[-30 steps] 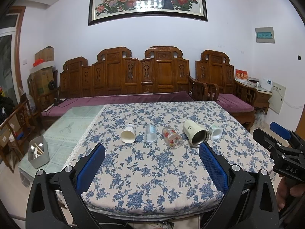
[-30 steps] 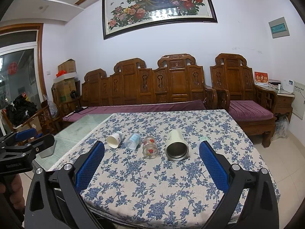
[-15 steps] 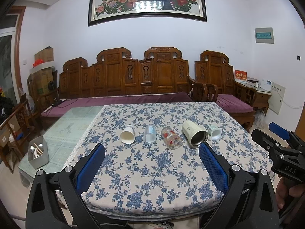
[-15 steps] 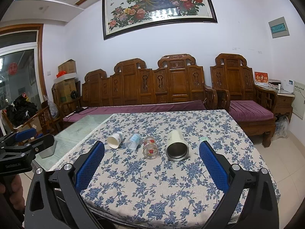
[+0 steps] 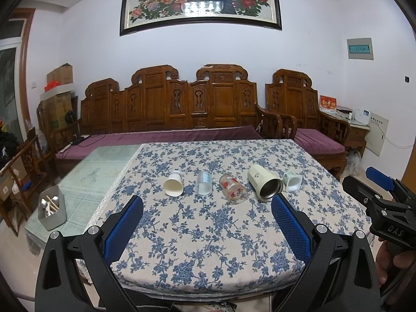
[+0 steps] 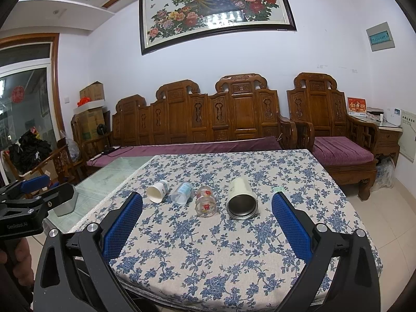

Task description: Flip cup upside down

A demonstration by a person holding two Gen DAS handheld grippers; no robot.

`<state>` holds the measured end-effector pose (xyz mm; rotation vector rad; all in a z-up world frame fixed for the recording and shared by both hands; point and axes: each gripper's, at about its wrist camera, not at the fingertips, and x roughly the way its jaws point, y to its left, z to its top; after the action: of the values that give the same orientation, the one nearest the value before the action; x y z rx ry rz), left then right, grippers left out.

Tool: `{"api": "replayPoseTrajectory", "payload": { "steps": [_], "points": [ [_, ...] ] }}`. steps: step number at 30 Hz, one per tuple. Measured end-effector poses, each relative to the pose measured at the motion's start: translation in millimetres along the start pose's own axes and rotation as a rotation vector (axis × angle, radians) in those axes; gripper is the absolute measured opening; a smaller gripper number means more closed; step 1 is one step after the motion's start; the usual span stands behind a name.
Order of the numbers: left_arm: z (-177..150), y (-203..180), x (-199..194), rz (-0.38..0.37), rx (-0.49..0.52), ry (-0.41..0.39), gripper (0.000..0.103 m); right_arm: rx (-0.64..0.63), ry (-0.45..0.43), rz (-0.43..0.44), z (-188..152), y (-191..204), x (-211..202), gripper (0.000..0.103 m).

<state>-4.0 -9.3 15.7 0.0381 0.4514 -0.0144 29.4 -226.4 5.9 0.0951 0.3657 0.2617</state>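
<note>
Mid-frame on the floral tablecloth [image 5: 208, 234], five cups lie sideways: paper cup [image 5: 173, 185], steel-lined cream tumbler [image 5: 264, 183]; grey bin [image 5: 52, 212] lower left holds utensils; left gripper [image 5: 206, 221] and right gripper [image 6: 206, 221] gape wide, empty.

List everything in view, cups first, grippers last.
paper cup: 1, white, on its side, far left of the row
clear plastic cup: 1, see-through, on its side, second
glass with red print: 1, on its side, middle
steel-lined mug: 1, cream, on its side, fourth
small pale green cup: 1, on its side, right end
tablecloth: 1, blue floral
utensil bin: 1, grey, left table edge
wooden bench: 1, brown, behind the table
left hand-held gripper: 1, black with blue pads, open
right hand-held gripper: 1, same, open
</note>
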Motion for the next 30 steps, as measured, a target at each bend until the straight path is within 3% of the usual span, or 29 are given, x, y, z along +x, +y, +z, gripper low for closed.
{"api": "replayPoseTrajectory", "payload": {
  "steps": [12, 22, 30],
  "points": [
    [3, -3, 6, -0.005, 0.006, 0.016, 0.095, 0.004, 0.009, 0.002, 5, 5, 4, 0.1],
    [10, -1, 57, -0.011, 0.017, 0.113, 0.095, 0.031, 0.073, 0.005, 6, -21, 51, 0.1],
    [25, -4, 111, -0.062, 0.067, 0.191, 0.095, 0.028, 0.151, -0.006, 8, -42, 102, 0.1]
  ]
}}
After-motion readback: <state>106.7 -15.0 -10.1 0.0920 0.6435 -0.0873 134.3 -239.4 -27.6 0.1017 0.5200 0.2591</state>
